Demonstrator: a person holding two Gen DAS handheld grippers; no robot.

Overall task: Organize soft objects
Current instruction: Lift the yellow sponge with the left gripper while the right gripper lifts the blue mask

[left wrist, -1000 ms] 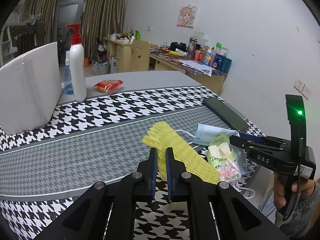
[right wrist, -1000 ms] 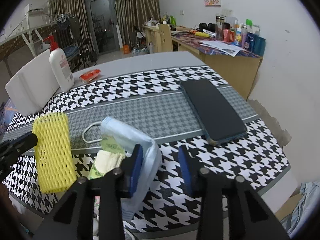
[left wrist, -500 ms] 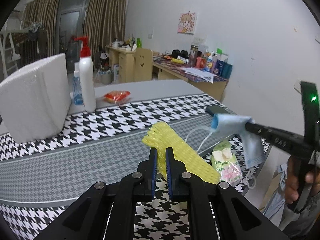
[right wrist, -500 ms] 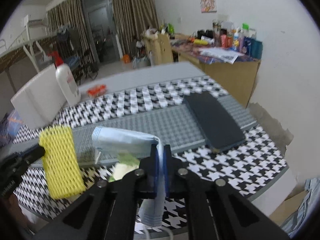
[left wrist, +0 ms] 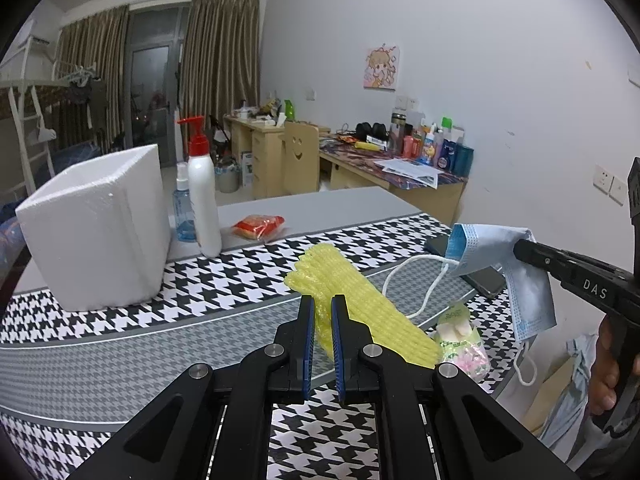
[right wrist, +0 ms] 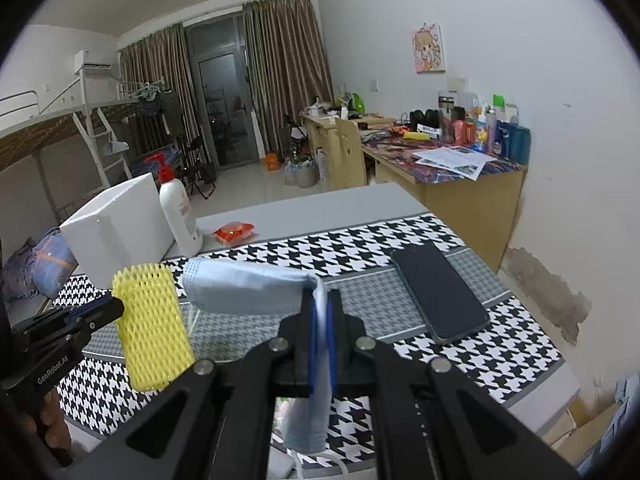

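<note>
My left gripper is shut on a yellow foam net sleeve, held clear above the houndstooth tablecloth; from the right wrist view the yellow foam net sleeve hangs from that gripper at the left. My right gripper is shut on a light blue face mask, which droops on both sides of the jaws. In the left wrist view the face mask hangs from the right gripper, ear loops dangling. A pale green snack packet lies on the table beneath.
A white foam box stands at the back left, beside a white pump bottle and a small blue spray bottle. A red packet lies behind. A dark phone lies at the right, near the table edge.
The right gripper closed on the face mask and lifted it off the table. The left gripper rose a little with the yellow sleeve still in its jaws.
</note>
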